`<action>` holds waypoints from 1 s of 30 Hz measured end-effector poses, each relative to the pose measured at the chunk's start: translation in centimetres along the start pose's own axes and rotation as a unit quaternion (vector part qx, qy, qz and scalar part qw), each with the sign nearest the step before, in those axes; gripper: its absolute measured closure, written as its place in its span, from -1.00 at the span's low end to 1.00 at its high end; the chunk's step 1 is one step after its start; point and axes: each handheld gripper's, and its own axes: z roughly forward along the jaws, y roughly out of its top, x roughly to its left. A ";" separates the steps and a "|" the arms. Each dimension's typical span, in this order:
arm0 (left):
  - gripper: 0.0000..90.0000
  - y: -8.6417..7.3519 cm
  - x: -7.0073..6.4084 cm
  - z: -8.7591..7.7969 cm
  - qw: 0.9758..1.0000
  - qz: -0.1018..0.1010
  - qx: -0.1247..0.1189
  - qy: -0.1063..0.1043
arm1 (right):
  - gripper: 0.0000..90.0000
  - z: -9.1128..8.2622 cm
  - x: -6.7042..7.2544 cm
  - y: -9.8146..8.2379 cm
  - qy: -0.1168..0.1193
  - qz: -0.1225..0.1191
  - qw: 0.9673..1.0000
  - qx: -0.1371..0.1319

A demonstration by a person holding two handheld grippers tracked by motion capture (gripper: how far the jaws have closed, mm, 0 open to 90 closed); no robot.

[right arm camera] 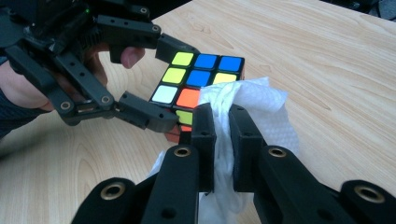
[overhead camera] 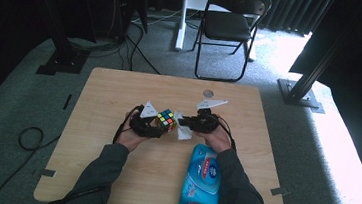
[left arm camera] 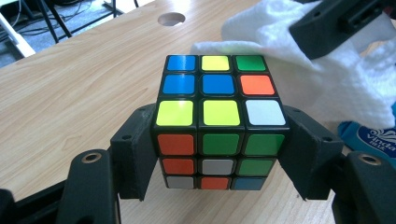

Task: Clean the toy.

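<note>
A scrambled puzzle cube point(overhead camera: 166, 118) is held just above the middle of the wooden table point(overhead camera: 119, 91). My left gripper point(left arm camera: 219, 149) is shut on the cube point(left arm camera: 219, 116), its black jaws pressing on two opposite sides. A white wipe point(right arm camera: 243, 107) is pinched in my right gripper point(right arm camera: 222, 123), which is shut on it. The wipe point(left arm camera: 336, 79) rests against the cube's point(right arm camera: 198, 77) top face at its right edge. In the high view the right gripper point(overhead camera: 190, 124) sits just right of the cube, with the wipe point(overhead camera: 182, 130) hanging below it.
A blue pack of wet wipes point(overhead camera: 202, 180) lies near the front edge, under the right forearm. A cable hole point(overhead camera: 208, 93) is at the table's far side. A black folding chair point(overhead camera: 229, 24) stands on the carpet beyond the table.
</note>
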 end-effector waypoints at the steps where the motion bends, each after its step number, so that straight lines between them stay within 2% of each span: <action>1: -0.23 0.0 0.0 0.0 1.000 -0.002 -0.001 0.000 | 0.84 0.0 0.0 0.0 0.000 0.000 1.000 0.000; 9: -0.24 0.3 0.3 -0.3 1.000 -0.012 -0.005 0.008 | 0.84 0.3 0.4 0.0 0.010 -0.008 1.000 0.006; 30: -0.23 1.0 0.7 -0.9 0.999 -0.033 -0.025 0.011 | 0.84 1.2 1.4 0.1 0.037 -0.031 0.999 0.017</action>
